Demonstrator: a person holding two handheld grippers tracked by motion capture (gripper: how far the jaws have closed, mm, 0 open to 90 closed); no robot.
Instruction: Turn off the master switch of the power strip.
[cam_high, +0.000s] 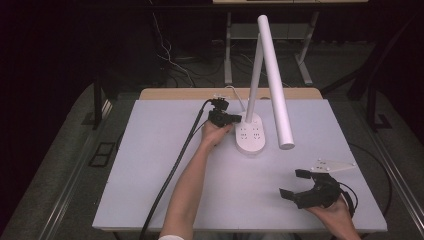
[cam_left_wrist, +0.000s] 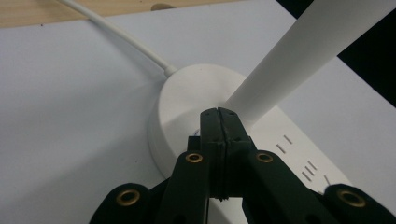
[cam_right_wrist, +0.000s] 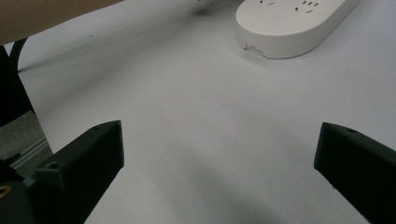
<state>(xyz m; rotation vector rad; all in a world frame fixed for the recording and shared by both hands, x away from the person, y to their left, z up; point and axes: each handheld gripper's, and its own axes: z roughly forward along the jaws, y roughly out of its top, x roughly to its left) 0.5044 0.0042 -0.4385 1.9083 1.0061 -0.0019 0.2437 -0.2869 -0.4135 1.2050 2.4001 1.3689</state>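
A white desk lamp stands at the back middle of the table, with an oval base (cam_high: 251, 136) that carries socket slots, a slanted stem (cam_high: 255, 75) and a long tube head (cam_high: 276, 85). My left gripper (cam_high: 235, 119) is at the base's left end. In the left gripper view the left gripper (cam_left_wrist: 218, 113) has its jaws pressed together with nothing between them, tips over the base (cam_left_wrist: 182, 100) at the foot of the stem (cam_left_wrist: 299, 56); contact cannot be judged. My right gripper (cam_high: 292, 183) rests near the front right, jaws wide apart, and the right gripper (cam_right_wrist: 219, 140) has bare table between them.
The pale grey table top (cam_high: 150, 165) has a wooden strip along its far edge. The lamp's white cord (cam_left_wrist: 116, 32) runs back from the base. A black cable (cam_high: 175, 165) trails from my left gripper to the front edge. The base (cam_right_wrist: 289, 23) lies ahead of my right gripper.
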